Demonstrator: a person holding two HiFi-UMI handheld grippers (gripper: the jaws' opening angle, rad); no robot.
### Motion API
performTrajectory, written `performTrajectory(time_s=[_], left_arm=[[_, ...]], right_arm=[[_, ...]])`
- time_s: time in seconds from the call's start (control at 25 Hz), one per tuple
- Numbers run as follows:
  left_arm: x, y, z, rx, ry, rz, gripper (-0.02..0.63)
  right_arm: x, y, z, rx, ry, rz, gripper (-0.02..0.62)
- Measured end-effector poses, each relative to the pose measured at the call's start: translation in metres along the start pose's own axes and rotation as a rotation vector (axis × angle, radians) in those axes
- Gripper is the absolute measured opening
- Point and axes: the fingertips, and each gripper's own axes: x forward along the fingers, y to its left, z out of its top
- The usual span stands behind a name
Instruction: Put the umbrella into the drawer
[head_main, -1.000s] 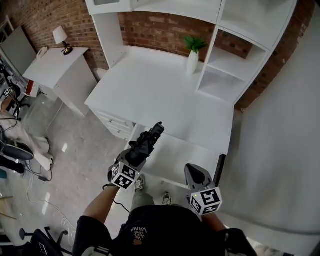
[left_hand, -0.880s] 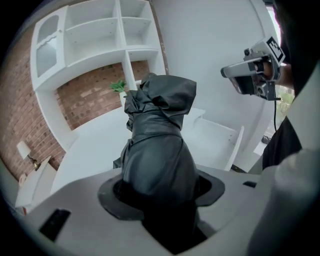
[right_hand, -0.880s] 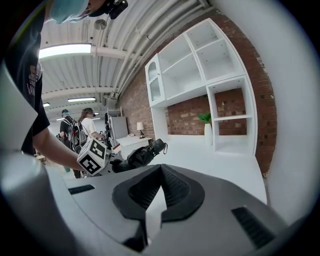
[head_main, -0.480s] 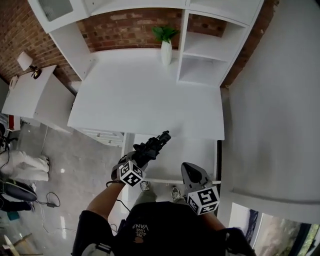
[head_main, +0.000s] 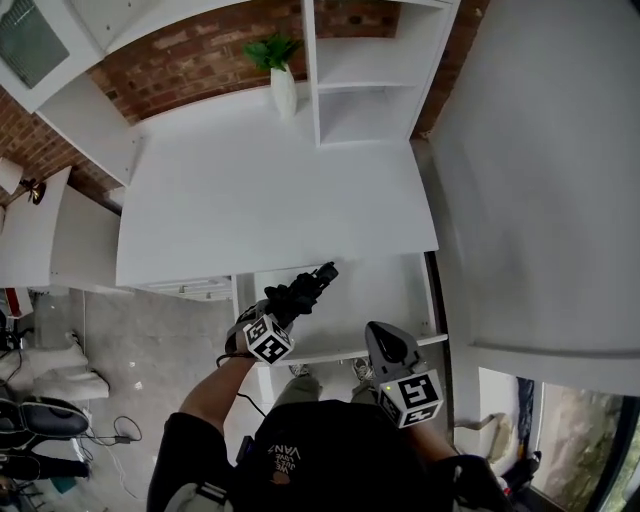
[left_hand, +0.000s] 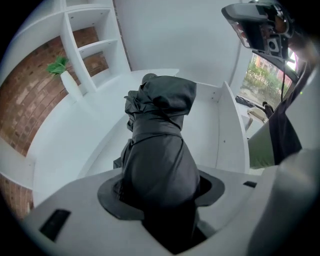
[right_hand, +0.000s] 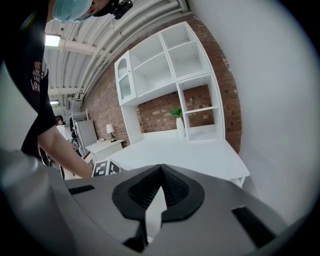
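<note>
A folded black umbrella (head_main: 304, 290) (left_hand: 160, 135) is clamped in my left gripper (head_main: 287, 304) (left_hand: 159, 197), whose jaws are shut on its lower part. It points steeply down over the open white drawer (head_main: 392, 292) (left_hand: 212, 125) pulled out from under the desk, with the umbrella's tip toward the drawer's back. My right gripper (head_main: 382, 340) (right_hand: 160, 172) hovers at the drawer's front right corner. Its pads meet at the tips and nothing is between them.
The white desk top (head_main: 270, 200) (right_hand: 190, 152) lies beyond the drawer, with a plant in a white vase (head_main: 283, 90) and shelf cubbies (head_main: 365, 100) at the back. A white wall (head_main: 540, 180) runs along the right. Closed drawers (head_main: 190, 290) sit to the left.
My left gripper has sunk toward the drawer with the umbrella and rolled, so the umbrella now hangs over the drawer's inside. The right gripper has barely shifted.
</note>
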Motion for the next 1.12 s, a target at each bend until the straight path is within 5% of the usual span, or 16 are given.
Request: performTrajectory(time_s=[0.52, 1.12], left_arm=[[0.039, 0.009, -0.009, 0.125, 0.096, -0.072, 0.247], [0.064, 0.031, -0.017, 0.176, 0.218, -0.077, 0.248]], right_arm=[[-0.008, -0.015, -0.015, 0.039, -0.012, -0.146, -0.006], [-0.013, -0.014, -0.025, 0.083, -0.019, -0.2, -0.006]])
